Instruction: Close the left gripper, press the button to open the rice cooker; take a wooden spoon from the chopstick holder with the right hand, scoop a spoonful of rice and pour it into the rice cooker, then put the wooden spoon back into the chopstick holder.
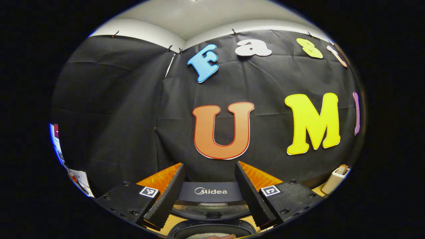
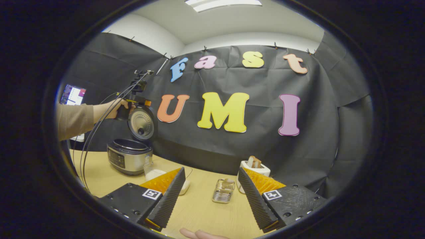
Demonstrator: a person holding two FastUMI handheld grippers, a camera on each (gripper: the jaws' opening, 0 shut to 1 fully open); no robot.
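Rice cooker (image 2: 129, 156): at the bench's (image 2: 206, 212) left end, lid (image 2: 142, 123) raised upright. My left gripper (image 1: 210, 189): above the open pot, jaws apart, empty. My right gripper (image 2: 211, 196): low over the bench, jaws apart, empty. Chopstick holder (image 2: 253, 170): white, by the wall, wooden handle showing. Also: clear rice container (image 2: 156, 172), small metal rack (image 2: 223, 191).

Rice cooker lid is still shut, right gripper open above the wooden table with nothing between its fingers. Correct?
Not quite: the silver rice cooker stands open, its round lid raised upright, in the right gripper view. The right gripper is indeed open and empty above the wooden table.
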